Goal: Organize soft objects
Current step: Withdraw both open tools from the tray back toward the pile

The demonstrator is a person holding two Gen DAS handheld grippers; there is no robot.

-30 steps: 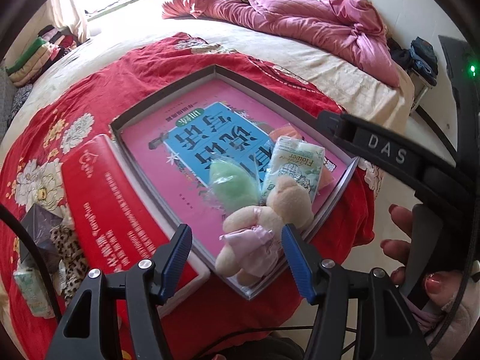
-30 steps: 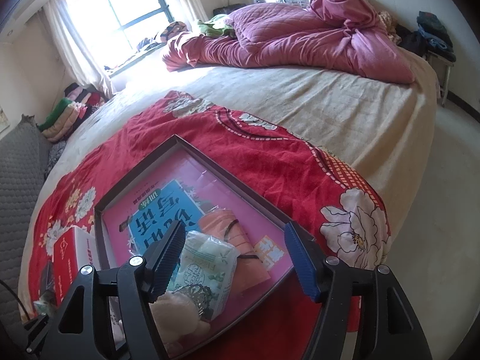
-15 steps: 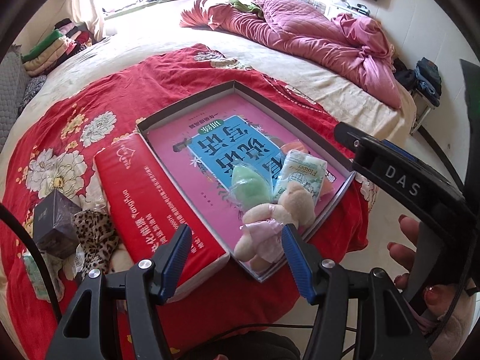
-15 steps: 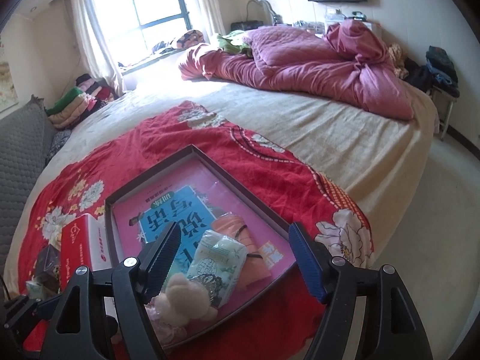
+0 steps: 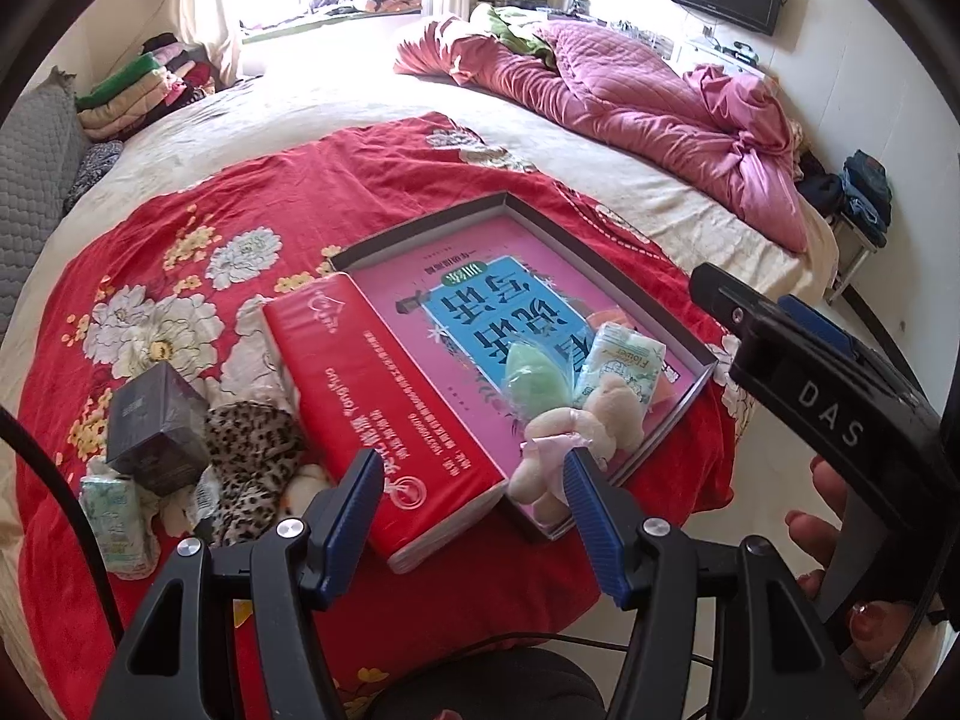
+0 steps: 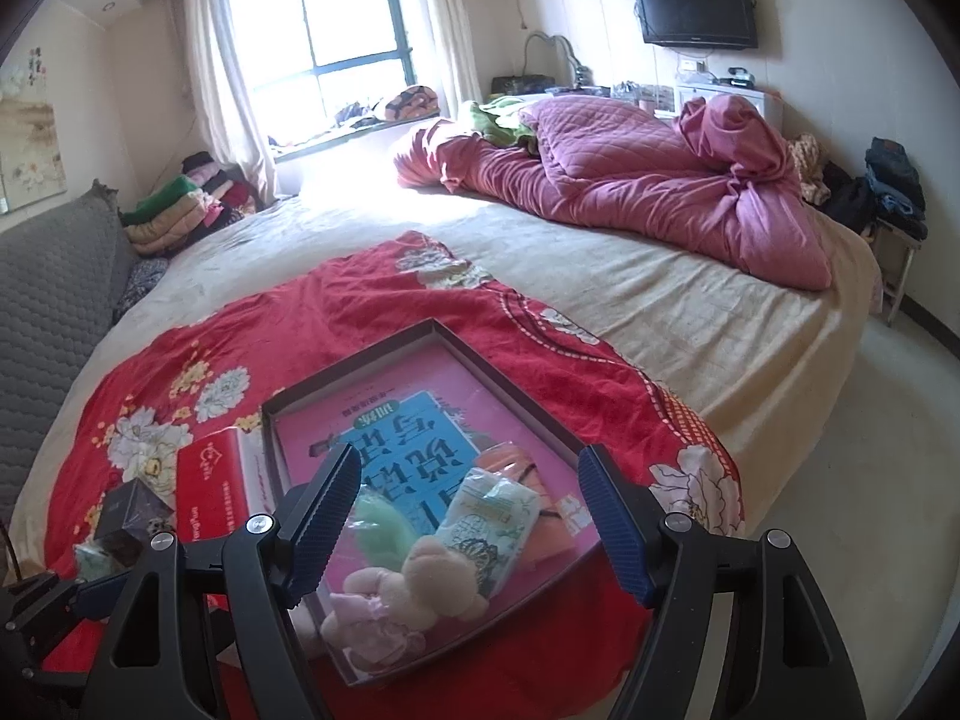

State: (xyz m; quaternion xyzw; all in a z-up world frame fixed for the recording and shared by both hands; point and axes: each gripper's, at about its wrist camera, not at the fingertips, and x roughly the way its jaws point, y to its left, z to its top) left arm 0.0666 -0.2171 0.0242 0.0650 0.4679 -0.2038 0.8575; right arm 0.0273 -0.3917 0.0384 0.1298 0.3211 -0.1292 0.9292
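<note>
Soft objects sit in two groups on a red floral blanket (image 5: 198,192) spread over the bed: a plush bear (image 5: 576,426), a green pouf (image 5: 531,375), a tissue pack (image 5: 621,360) and an orange item (image 6: 510,462) crowd the near corner of a shallow grey box lid (image 5: 600,246), while a leopard-print cloth (image 5: 252,450) and a second tissue pack (image 5: 114,516) lie outside it, to the left of the red box (image 5: 384,420) and beside a small dark carton (image 5: 156,426). Left gripper (image 5: 474,516) hangs above the blanket with its blue fingers (image 5: 354,516) held moderately apart and nothing between them; right gripper (image 6: 468,522) hovers over the lid's near corner with its jaws spread wide and empty, the bear and tissue pack showing through the gap well below. Judged from these views, the leftover pieces lie down and to the left of the left gripper, on the far side of the red box from the lid, making the left hand the nearer one for them. Leopard-print cloth is bunched, its longer run heading roughly toward the camera, so a pinch across its width looks the likelier grip, with a carry to the right over the red box into the lid
</note>
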